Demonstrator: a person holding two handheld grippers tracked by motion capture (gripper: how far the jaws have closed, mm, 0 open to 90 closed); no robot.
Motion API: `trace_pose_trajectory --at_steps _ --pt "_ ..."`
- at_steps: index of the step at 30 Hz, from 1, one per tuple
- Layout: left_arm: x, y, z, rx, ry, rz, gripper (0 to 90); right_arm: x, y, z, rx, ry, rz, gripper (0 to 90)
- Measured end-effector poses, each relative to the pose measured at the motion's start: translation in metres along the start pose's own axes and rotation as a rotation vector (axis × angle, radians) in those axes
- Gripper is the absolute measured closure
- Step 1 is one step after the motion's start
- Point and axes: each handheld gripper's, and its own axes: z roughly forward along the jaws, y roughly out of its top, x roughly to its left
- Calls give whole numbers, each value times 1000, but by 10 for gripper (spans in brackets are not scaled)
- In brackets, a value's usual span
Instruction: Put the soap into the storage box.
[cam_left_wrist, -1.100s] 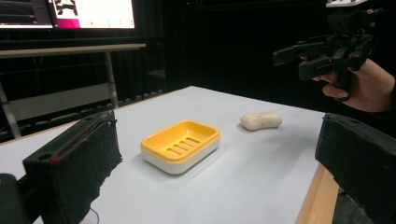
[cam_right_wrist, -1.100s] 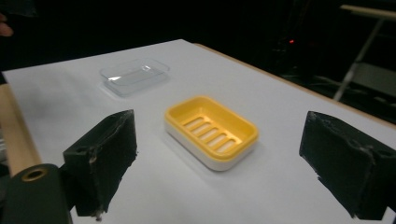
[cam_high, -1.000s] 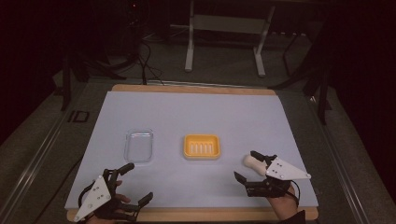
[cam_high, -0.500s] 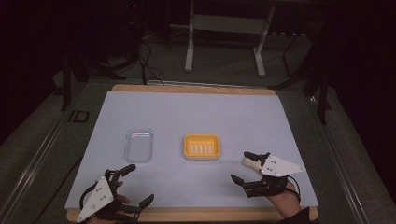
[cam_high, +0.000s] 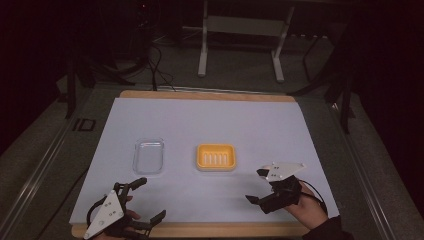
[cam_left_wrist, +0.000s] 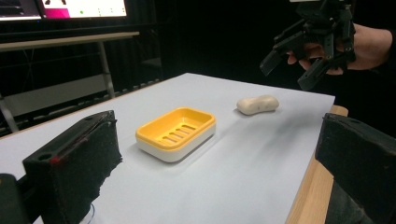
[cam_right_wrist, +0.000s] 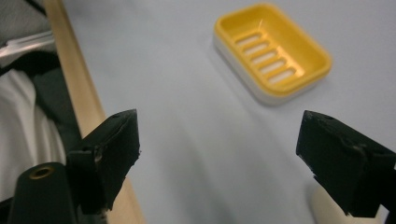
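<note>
**Both grippers wide open, soap bar lying on the sheet under your right one**

High view: your left gripper (cam_high: 141, 201) sits at the near-left edge of the table (cam_high: 210, 95), jaws spread wide, nothing between them. Your right gripper (cam_high: 257, 186) is at the near-right, jaws also well apart, empty. The yellow soap dish (cam_high: 216, 157) stands mid-table on the white sheet (cam_high: 210, 120), with the clear lid (cam_high: 149, 156) beside it to the left, the two apart. The soap itself is hard to make out from here; probably hidden under the right gripper's grey plate.

Left gripper view: your jaws frame the scene, wide open, holding nothing. Soap dish (cam_left_wrist: 176, 133) is ahead, upright, slotted tray empty. The cream soap bar (cam_left_wrist: 257, 104) lies flat on the sheet beyond the dish, near it but not touching. Your right gripper (cam_left_wrist: 292, 59) hangs above and just past the bar, open, clear of it.

Right gripper view: jaws far apart, empty. Soap dish (cam_right_wrist: 273, 51) is up ahead. A pale rounded shape (cam_right_wrist: 332, 211) at the lower right, by the right-hand jaw, looks like the soap bar; contact can't be judged.
</note>
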Motion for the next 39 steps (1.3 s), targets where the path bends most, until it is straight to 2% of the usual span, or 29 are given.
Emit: trace_pose_trajectory --at_steps 2,4,5,7,9,10,13,14,15,20,21,23,25,29,33,34,35,36,37,38,39 --pt "0 0 0 -1 -2 0 1 -2 0 2 37 10 -8 137" --pt "0 0 0 3 -4 3 1 -1 0 3 69 -15 -38 144" --pt "-1 0 1 4 -5 1 1 -1 0 3 69 -15 -38 144" --pt "-1 0 1 6 -6 1 1 -1 0 4 115 -3 -55 180" --pt "-1 0 1 8 -7 2 1 -1 1 4 130 8 -56 180" --pt "-1 -1 1 9 -8 3 1 -1 1 3 166 12 -54 180" --pt "-1 -1 2 12 -11 0 0 -3 3 2 193 20 -45 175" --pt "-1 -1 2 15 -11 2 1 -6 4 0 229 49 -19 133" --pt "-1 -1 2 15 -11 2 1 -6 4 0 229 49 -19 133" --pt "-1 -1 3 20 -14 4 0 -12 5 0 334 97 17 123" --pt "-1 -1 3 21 -14 3 0 -13 5 1 369 101 23 117" --pt "-1 -1 3 24 -14 5 1 -13 5 2 390 107 29 117" --pt "-2 -2 3 24 -16 5 1 -14 5 3 435 119 23 115" --pt "-2 -2 4 28 -17 8 1 -15 5 3 466 124 23 125" --pt "-2 -2 4 29 -17 9 1 -17 4 6 531 136 11 129" --pt "-2 -2 4 28 -18 9 1 -17 4 6 531 136 11 129" --pt "-2 -2 4 28 -17 9 1 -18 4 7 559 137 9 130" --pt "-2 -2 4 29 -17 9 1 -18 4 7 559 137 9 130" --pt "-2 -2 4 29 -17 10 0 -18 3 9 594 144 8 131" --pt "-2 -2 4 30 -17 10 0 -18 3 9 594 144 8 131" --pt "-2 -2 4 30 -17 10 1 -18 2 10 636 151 7 132"
